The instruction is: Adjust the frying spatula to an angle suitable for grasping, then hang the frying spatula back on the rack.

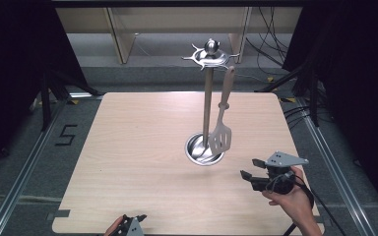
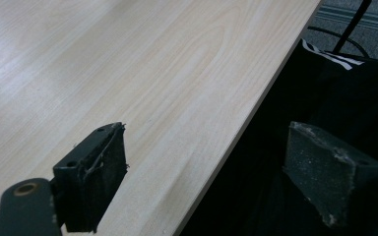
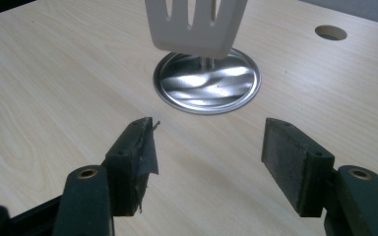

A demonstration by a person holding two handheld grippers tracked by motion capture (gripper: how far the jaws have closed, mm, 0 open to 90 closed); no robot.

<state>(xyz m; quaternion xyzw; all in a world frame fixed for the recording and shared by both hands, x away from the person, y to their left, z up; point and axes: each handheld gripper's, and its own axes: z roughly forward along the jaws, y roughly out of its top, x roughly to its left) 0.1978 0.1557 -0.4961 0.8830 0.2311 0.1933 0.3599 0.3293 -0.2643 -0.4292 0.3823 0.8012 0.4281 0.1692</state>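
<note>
Spatula (image 3: 197, 24) handle cut off by top edge in right gripper view; left hand-held gripper (image 1: 130, 226) mostly cut off at high view's bottom edge.

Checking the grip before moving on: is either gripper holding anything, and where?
Nothing is held: left gripper and right gripper are both open and empty.
</note>
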